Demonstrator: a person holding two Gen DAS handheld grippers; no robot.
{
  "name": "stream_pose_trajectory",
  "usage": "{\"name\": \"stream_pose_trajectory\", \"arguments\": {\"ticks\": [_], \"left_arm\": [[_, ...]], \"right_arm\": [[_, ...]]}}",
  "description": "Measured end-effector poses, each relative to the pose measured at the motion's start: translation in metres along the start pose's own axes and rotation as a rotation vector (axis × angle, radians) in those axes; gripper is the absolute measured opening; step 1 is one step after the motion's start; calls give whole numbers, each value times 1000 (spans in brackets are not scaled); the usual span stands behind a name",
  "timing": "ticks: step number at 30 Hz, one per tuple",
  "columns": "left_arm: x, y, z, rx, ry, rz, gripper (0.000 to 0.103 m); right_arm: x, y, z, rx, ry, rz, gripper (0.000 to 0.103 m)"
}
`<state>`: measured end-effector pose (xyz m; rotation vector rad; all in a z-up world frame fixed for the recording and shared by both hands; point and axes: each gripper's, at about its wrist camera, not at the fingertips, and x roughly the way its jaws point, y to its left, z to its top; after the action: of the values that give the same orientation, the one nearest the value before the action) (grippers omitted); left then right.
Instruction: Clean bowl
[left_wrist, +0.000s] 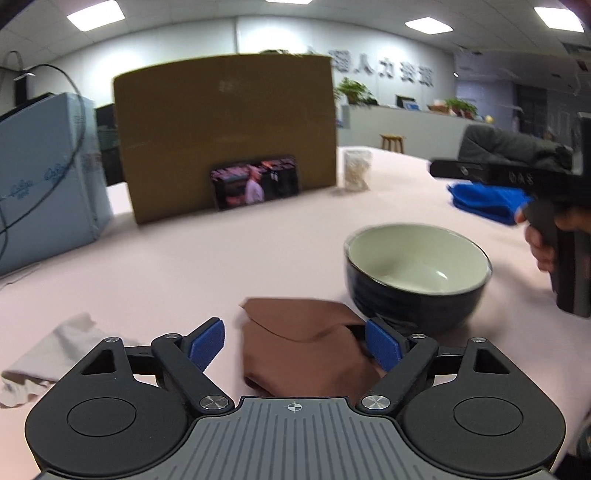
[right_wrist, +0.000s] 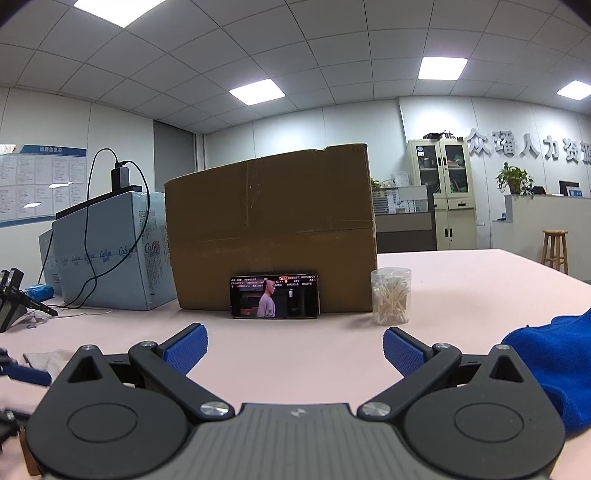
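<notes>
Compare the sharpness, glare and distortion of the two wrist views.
Left wrist view: motion-blurred, with the bowl, the box and the wall lettering smeared; a soft highlight sits inside the bowl. Right wrist view: sharp, the phone and the swab jar crisp. Both views: fisheye bending of straight edges, dark corners, bright ceiling panels.

Pale pink table (left_wrist: 207, 258). At its far side, a tall cardboard box (left_wrist: 225, 136). Leaning against the box's front, a phone (left_wrist: 255, 186). Left of the box, a light blue carton (left_wrist: 44, 177). Right of the box, a clear jar of cotton swabs (right_wrist: 390, 295). Nearer than the box: dark bowl (left_wrist: 417, 273), brown cloth (left_wrist: 306, 343), grey cloth (left_wrist: 48, 354), blue cloth (left_wrist: 487, 201).
</notes>
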<state>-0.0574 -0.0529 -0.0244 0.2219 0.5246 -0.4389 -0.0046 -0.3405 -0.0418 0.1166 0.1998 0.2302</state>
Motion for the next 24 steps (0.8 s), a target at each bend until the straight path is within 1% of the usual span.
{"name": "stream_pose_trajectory", "arguments": {"ticks": [1,3,5,6,7,8,9,10,11,12,13,14,15,16,18,19,20,21,24], "left_arm": [[3,-3,0,15,14,-7,72],[10,-3,1,8,42,-29,66],[13,0,2,-14,56,-44,63],[14,3,3,-27,62,-49,54],[15,6,3,-38,66,-50,49],[16,9,3,-48,66,-52,47],[16,12,3,-59,65,-53,40],[15,15,2,-70,65,-44,35],[15,19,2,-85,65,-26,32],[14,24,2,-102,66,-7,25],[13,28,2,-117,66,1,15],[12,34,2,-138,64,13,11],[9,37,3,-156,45,17,9],[5,41,4,-174,24,21,8],[-5,44,9,-197,-28,4,8],[-14,44,14,-204,-73,-14,8],[-16,44,17,-203,-89,-22,8],[-24,40,23,-194,-128,-46,8],[-38,27,39,-165,-193,-90,8]], "right_arm": [[0,0,0,4,2,4,103],[-2,1,-1,13,3,18,103],[-4,0,-1,29,7,41,103],[-5,0,-1,40,10,58,103],[-6,0,-2,47,12,65,103],[-7,0,-2,53,14,76,103],[-7,0,-2,54,14,79,103],[-8,1,-2,55,14,83,103],[-9,1,-3,56,14,87,103],[-9,2,-3,57,14,91,103],[-10,2,-3,58,14,95,103],[-10,2,-3,61,14,99,103],[-11,1,-3,64,15,101,103],[-10,1,-3,67,16,101,103],[-10,1,-4,75,19,101,103],[-10,0,-4,79,21,102,103],[-9,-1,-4,86,25,103,103],[-9,-1,-4,91,28,101,103],[-8,-3,-5,103,32,92,103]]}}
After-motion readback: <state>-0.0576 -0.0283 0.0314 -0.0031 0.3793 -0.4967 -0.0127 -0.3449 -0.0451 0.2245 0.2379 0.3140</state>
